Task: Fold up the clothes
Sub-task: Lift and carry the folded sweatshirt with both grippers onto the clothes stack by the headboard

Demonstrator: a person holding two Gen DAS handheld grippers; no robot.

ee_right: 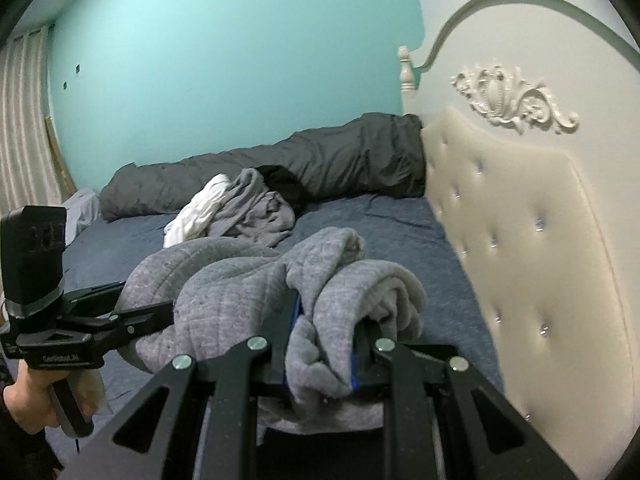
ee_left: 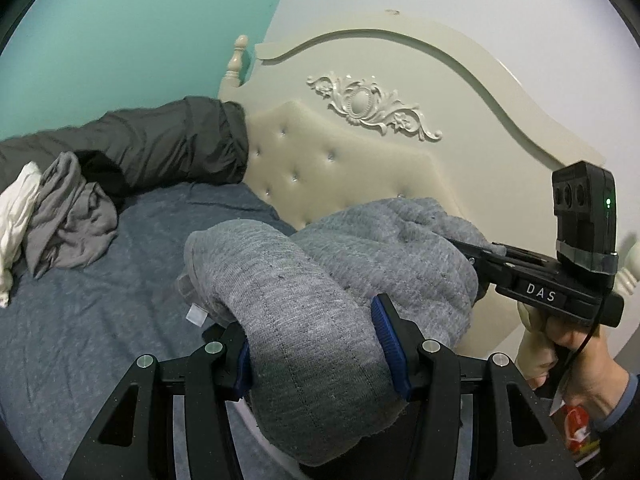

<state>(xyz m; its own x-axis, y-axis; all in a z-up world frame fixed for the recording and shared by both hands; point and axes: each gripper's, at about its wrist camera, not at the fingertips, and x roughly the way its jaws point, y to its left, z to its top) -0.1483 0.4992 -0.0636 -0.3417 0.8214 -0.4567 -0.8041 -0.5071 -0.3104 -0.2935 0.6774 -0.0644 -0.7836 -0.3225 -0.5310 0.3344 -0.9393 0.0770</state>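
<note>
A thick grey knit sweater (ee_left: 320, 280) hangs bunched in the air over the bed, close to the headboard. My left gripper (ee_left: 316, 348) is shut on a fat rolled part of it, with the blue pads (ee_left: 388, 336) pressing both sides. My right gripper (ee_right: 324, 340) is shut on another bunched part of the grey sweater (ee_right: 240, 292), near its folded cuff end. In the left wrist view the right gripper (ee_left: 476, 252) comes in from the right, its tips buried in the cloth. The right wrist view shows the left gripper (ee_right: 160, 312) at the left, held by a hand.
A blue sheet (ee_left: 100, 320) covers the bed. A loose pile of grey clothes (ee_right: 256, 208) and white clothes (ee_right: 200, 208) lies further back. A rolled dark grey duvet (ee_right: 320, 164) runs along the teal wall. The cream tufted headboard (ee_right: 520, 240) stands close on the right.
</note>
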